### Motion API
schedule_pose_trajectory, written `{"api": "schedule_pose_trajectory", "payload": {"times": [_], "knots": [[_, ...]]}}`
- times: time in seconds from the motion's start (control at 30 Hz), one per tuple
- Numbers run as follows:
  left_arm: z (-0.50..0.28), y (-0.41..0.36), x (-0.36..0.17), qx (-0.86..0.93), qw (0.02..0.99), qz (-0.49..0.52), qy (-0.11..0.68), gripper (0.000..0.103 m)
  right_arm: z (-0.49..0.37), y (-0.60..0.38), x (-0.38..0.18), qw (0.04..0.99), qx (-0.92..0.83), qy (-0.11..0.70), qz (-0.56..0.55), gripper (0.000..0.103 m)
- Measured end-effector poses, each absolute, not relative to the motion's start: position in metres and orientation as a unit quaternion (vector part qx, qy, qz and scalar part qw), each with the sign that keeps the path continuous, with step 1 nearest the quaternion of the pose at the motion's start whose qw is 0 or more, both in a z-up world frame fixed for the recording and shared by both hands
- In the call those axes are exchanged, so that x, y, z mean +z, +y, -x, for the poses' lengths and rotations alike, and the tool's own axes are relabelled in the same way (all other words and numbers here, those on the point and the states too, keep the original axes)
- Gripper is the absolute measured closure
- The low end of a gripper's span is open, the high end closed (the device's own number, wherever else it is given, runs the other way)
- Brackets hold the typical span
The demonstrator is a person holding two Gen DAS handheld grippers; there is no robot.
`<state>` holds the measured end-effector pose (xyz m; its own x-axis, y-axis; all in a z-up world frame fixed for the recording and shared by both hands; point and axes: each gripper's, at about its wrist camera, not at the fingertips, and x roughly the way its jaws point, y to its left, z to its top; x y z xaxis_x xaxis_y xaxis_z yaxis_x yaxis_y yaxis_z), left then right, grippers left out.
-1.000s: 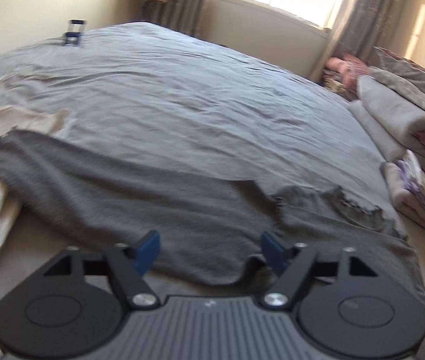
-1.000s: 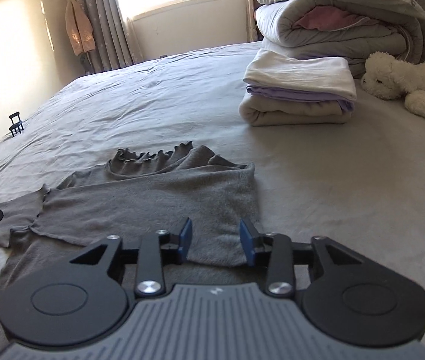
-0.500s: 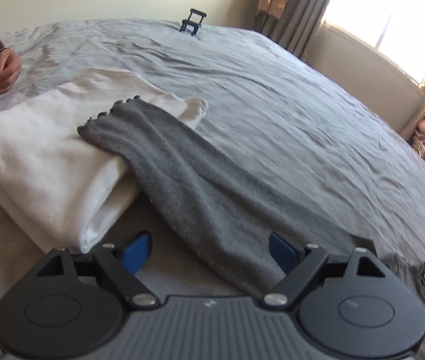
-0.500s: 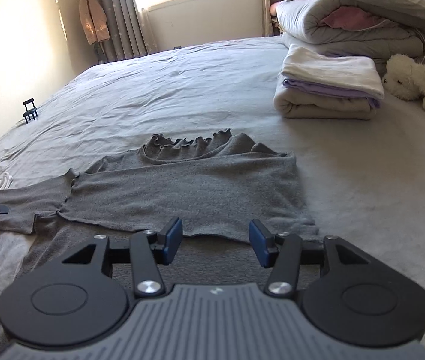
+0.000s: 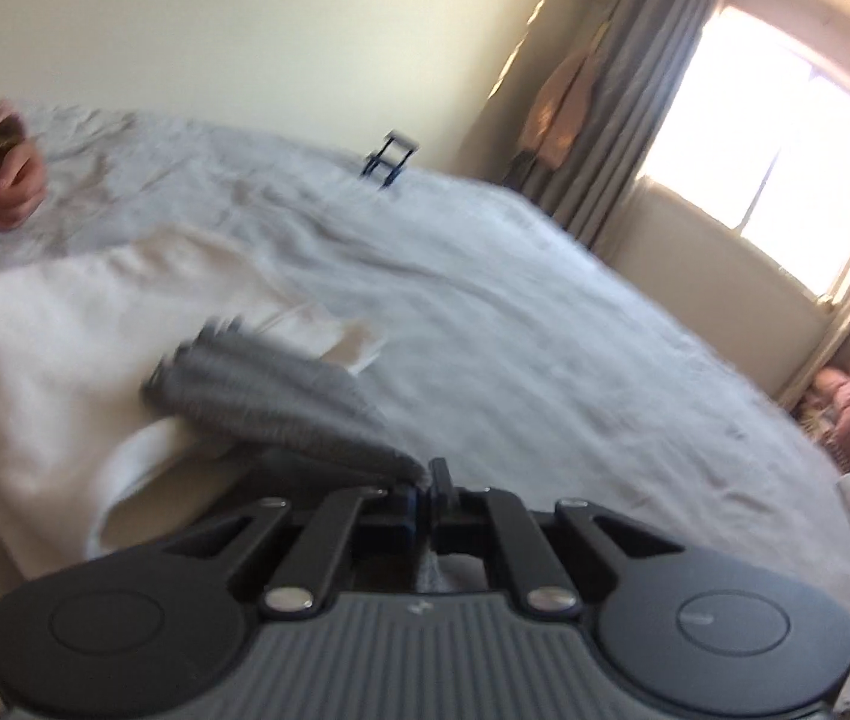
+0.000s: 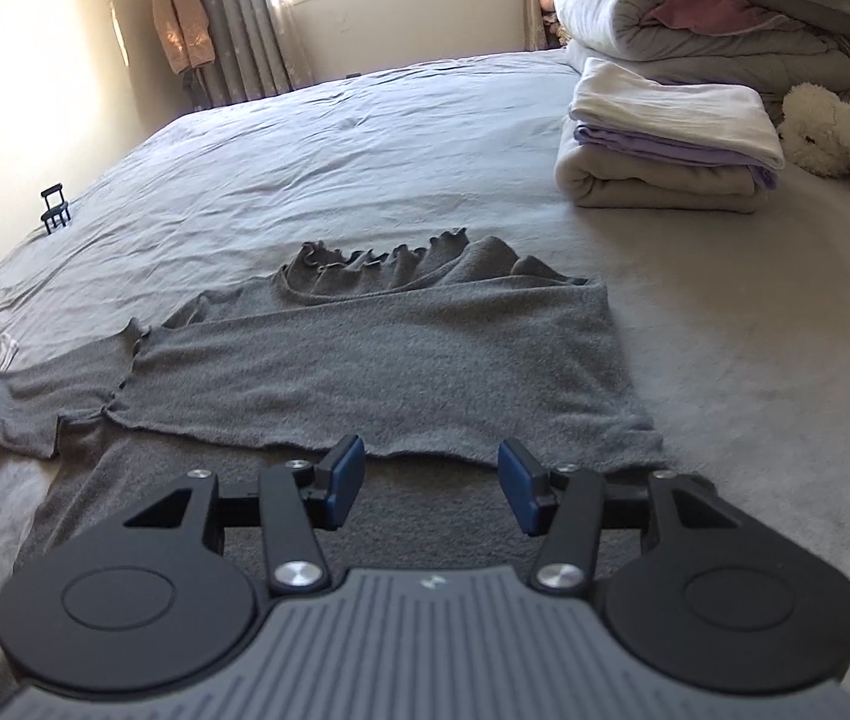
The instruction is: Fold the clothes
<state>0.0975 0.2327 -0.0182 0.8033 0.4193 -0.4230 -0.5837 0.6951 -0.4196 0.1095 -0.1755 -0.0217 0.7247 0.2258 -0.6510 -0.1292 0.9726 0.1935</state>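
**Left gripper pinches a sweater sleeve while the right one waits, open, at the hem**

A grey sweater (image 6: 389,360) lies flat on a bed (image 6: 365,138), frilled collar away from the camera, one sleeve already folded across the chest; the other sleeve (image 5: 281,402) stretches out to the left over a folded white cloth (image 5: 23,360).

The left gripper (image 5: 422,489) has its jaws clenched on the gathered sleeve near the cuff; the view is tilted and blurred, so the tool appears rolled to one side and low over the bed edge. The right gripper (image 6: 431,474) hovers level just above the lower body of the sweater, jaws released and holding nothing, pointing toward the collar.

To do this step well, the sleeve probably wants carrying across the chest in a low arc, kept taut enough not to bunch, and laid parallel to the first; the free gripper could pin the body so it does not drag.

A stack of folded linens (image 6: 671,150) and a plush toy (image 6: 839,138) sit well apart, at the far right.
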Motion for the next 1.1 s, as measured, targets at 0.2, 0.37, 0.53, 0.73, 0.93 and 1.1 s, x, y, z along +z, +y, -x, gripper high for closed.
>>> {"api": "schedule_pose_trajectory", "payload": {"times": [0.2, 0.37, 0.53, 0.73, 0.93, 1.1], "knots": [[-0.105, 0.191, 0.013, 0.198, 0.939, 0.265, 0.093, 0.1, -0.118, -0.187, -0.022, 0.923, 0.094, 0.361, -0.09, 0.049], [-0.112, 0.149, 0.026, 0.123, 0.959, 0.236, 0.095, 0.1, -0.12, -0.196, -0.017, 0.925, 0.096, 0.353, -0.106, 0.049], [-0.118, 0.104, 0.033, 0.041, 0.971, 0.209, 0.112, 0.1, -0.12, -0.206, -0.012, 0.925, 0.096, 0.346, -0.121, 0.049], [-0.135, 0.052, 0.028, -0.032, 0.971, 0.187, 0.146, 0.1, -0.12, -0.216, -0.006, 0.927, 0.095, 0.339, -0.129, 0.049], [-0.146, 0.007, -0.005, -0.093, 0.96, 0.152, 0.217, 0.099, -0.123, -0.228, -0.004, 0.926, 0.085, 0.337, -0.147, 0.049], [-0.152, -0.027, -0.04, -0.142, 0.942, 0.114, 0.283, 0.099, -0.125, -0.233, -0.004, 0.925, 0.082, 0.341, -0.148, 0.049]]}}
